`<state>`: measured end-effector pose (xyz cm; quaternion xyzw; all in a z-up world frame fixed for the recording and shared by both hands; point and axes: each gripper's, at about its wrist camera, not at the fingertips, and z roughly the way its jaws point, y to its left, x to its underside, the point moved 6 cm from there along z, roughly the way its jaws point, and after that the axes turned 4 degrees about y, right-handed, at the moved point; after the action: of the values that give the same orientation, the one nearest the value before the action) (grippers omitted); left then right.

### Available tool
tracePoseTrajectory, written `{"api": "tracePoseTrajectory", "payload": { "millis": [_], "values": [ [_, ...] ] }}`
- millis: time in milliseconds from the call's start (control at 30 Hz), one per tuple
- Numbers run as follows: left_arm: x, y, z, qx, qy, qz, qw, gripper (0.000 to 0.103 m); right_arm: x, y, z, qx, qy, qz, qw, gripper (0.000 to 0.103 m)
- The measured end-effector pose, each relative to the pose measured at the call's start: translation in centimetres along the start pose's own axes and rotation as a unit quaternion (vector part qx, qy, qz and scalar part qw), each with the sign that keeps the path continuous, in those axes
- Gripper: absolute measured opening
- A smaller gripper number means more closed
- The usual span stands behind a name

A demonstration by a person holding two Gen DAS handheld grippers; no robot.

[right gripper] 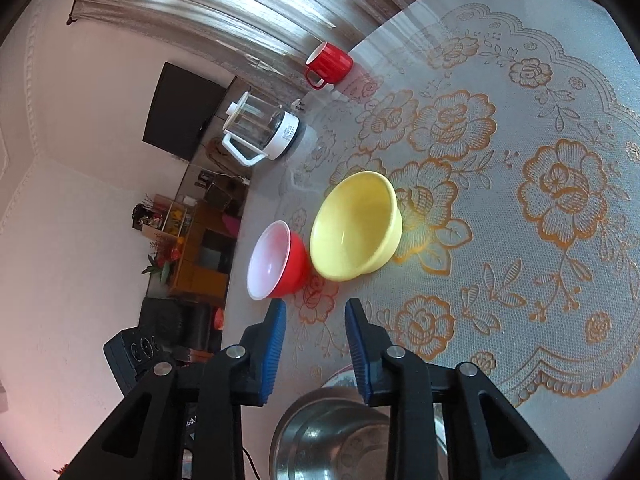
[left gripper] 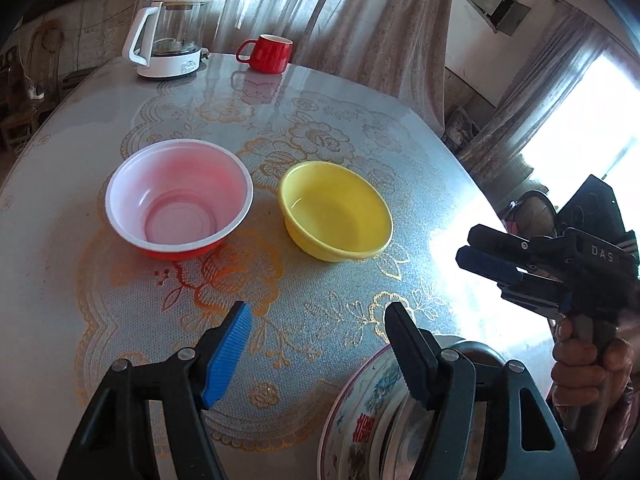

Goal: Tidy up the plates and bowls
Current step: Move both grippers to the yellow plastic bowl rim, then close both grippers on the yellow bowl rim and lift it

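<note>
A red bowl with a white inside point(left gripper: 179, 199) and a yellow bowl point(left gripper: 335, 210) stand side by side in the middle of the table. Both also show in the right wrist view, the red bowl point(right gripper: 278, 266) left of the yellow bowl point(right gripper: 356, 226). A patterned plate point(left gripper: 362, 420) lies at the near edge with a steel bowl point(right gripper: 332, 436) on it. My left gripper point(left gripper: 318, 344) is open and empty above the table, its right finger over the plate. My right gripper point(right gripper: 316, 344) is open and empty above the steel bowl; it shows in the left wrist view point(left gripper: 476, 250) at the right.
A glass kettle on a white base point(left gripper: 168, 36) and a red mug point(left gripper: 266, 53) stand at the far edge of the table. The floral table cover point(left gripper: 280, 132) spreads across the round table. Curtains hang behind it.
</note>
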<state>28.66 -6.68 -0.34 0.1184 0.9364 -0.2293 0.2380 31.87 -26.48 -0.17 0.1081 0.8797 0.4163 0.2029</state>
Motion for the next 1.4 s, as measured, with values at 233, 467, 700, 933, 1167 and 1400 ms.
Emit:
{"api": "tracePoseTrajectory", "payload": {
  "millis": [233, 467, 700, 933, 1167, 1400],
  "values": [
    [-2.7, -0.6, 1.9, 0.014, -0.01, 0.003, 0.9999, 0.067, -3.5, -1.7, 3.4, 0.045, 0.01, 0.024, 0.999, 0.023],
    [-4.6, -1.0, 4.6, 0.0, -0.007, 0.016, 0.9998, 0.062, -5.8, -3.6, 6.2, 0.094, 0.024, 0.037, 0.995, 0.021],
    [-4.7, -0.5, 6.0, 0.005, -0.001, 0.014, 0.9999, 0.061, -6.4, -3.6, 6.4, 0.102, 0.028, 0.024, 0.994, 0.021],
    [-5.1, -0.5, 6.7, 0.003, -0.002, 0.018, 0.9998, 0.054, -6.8, -4.5, 7.8, 0.129, 0.046, 0.014, 0.991, 0.016],
    [-3.8, -1.1, 6.2, 0.03, 0.007, 0.035, 0.9989, 0.052, -5.9, -4.3, 6.7, 0.149, 0.048, -0.013, 0.988, 0.008],
    [-4.1, -0.8, 5.6, 0.025, -0.004, 0.029, 0.9993, 0.052, -4.3, -5.0, 4.5, 0.153, 0.046, -0.021, 0.987, 0.008]
  ]
}}
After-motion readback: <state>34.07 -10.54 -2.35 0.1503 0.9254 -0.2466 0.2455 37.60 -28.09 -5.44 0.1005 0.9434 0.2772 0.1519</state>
